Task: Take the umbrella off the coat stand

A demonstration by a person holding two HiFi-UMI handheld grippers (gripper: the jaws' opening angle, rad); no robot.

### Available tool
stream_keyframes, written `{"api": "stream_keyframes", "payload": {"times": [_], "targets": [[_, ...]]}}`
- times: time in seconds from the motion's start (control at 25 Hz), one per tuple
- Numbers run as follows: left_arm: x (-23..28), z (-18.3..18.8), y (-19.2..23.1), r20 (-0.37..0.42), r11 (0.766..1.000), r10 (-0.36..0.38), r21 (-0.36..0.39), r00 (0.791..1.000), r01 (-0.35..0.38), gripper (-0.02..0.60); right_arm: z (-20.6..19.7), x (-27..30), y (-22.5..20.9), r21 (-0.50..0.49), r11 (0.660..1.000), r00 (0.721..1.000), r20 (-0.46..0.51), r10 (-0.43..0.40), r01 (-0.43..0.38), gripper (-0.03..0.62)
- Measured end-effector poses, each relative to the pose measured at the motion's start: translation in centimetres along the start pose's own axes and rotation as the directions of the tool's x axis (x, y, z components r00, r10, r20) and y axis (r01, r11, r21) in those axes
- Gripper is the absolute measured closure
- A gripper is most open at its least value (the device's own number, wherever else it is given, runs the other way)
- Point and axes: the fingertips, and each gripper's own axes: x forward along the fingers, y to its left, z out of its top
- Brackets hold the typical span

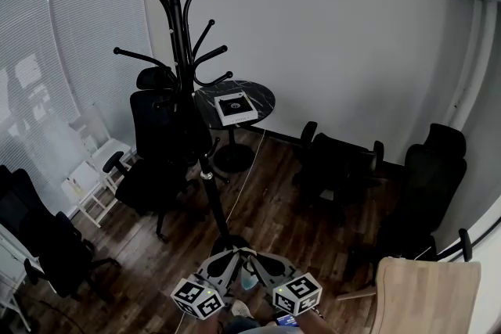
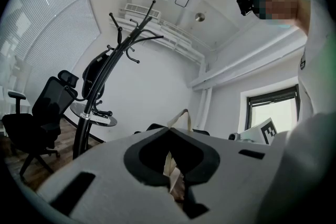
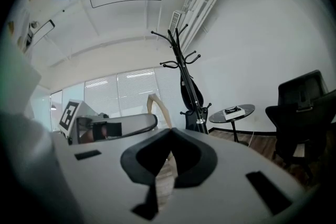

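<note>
Umbrella hangs on coat stand, well apart from left claw and right claw, both closed, empty.

Your left gripper has its jaws closed tip to tip, with nothing held between them. Beyond them to the left, the black coat stand leans across the view with its hooks spread at the top. A dark folded umbrella hangs against its pole. A black office chair stands left of the stand, and a small round table sits just behind it. Blinds cover the left wall. At the right edge your white sleeve rises beside a window.
</note>
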Motion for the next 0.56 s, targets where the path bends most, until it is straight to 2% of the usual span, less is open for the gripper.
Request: {"api": "stream_keyframes", "payload": {"times": [0.56], "targets": [[0.3, 0.1, -0.44, -0.003, 1.0, -0.011, 0.004, 1.0, 0.011, 0.561, 0.21, -0.3, -0.11, 0.008, 1.0, 1.0, 0.013, 0.004, -0.004, 0.58]]}}
